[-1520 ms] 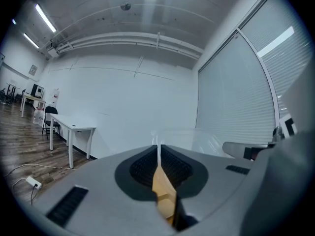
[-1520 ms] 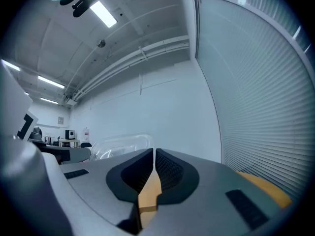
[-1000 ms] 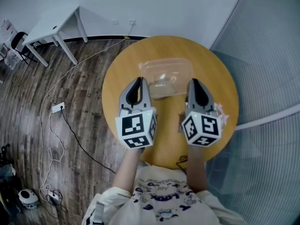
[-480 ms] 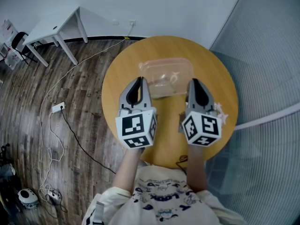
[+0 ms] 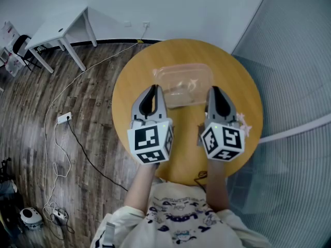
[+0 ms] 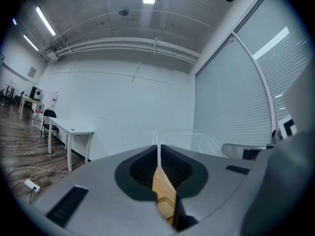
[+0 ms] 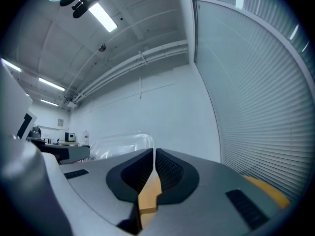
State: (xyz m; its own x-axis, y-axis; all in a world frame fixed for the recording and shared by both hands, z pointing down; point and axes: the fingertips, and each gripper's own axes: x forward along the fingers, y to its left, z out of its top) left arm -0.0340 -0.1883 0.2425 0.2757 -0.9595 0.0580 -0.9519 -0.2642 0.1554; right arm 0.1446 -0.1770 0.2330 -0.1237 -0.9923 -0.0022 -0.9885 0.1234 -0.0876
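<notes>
Left gripper (image 5: 152, 89) barely tilted (container (image 5: 164, 75) ahead).

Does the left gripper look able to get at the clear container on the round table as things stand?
Probably yes: the left gripper sits close by the clear container's near corner, nothing between them, though its jaws are shut.

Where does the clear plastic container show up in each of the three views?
Head view: the clear plastic container sits mid-picture, on the round wooden table.
Left gripper view: the container is just right of centre, beyond the jaw tips.
Right gripper view: the container is left of centre, beyond the jaw tips.
Shared landmark: the slatted wall, on the right side in the left gripper view and the right gripper view too.
</notes>
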